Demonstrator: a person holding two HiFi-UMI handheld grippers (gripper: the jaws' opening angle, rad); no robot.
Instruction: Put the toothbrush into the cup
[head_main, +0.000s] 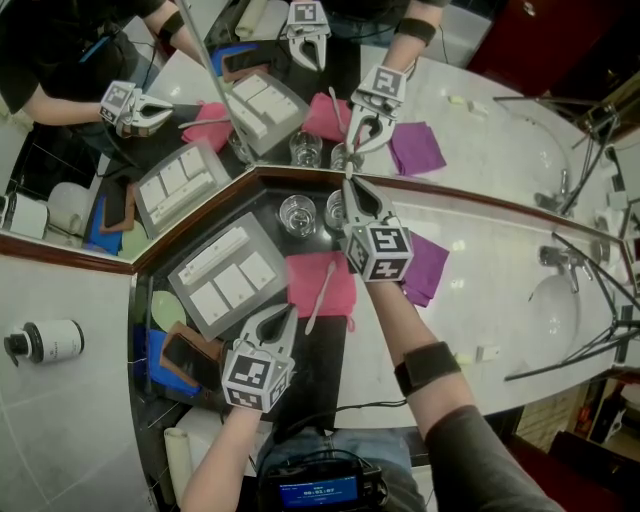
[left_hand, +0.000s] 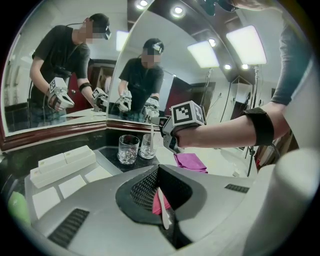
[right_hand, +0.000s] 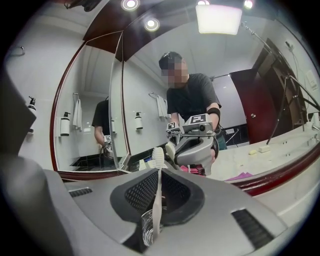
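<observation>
Left gripper (head_main: 282, 316), bottom centre, clenched empty; right gripper (head_main: 352, 193) grasps the toothbrush (right_hand: 158, 175) upright, cup (right_hand: 148, 229) just beneath.

pink cloth (head_main: 303, 285) ctr | purple cloth (head_main: 430, 270) R | gray tray (head_main: 182, 272) w/ white boxes (head_main: 236, 285) L

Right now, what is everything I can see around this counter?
held toothbrush: one, white, upright, lower end in the right glass
loose toothbrush: one, white, lying on the towel
glasses: two, clear, in the mirror corner
towel: one, pink, mid-counter
cloth: one, purple, right of the towel
tray: one, grey, left of the towel
bottle: one, white, left wall
sink: one, white, far right
left gripper: one, grey, fingers shut, empty, near the front edge
right gripper: one, grey, fingers shut on the held toothbrush
</observation>
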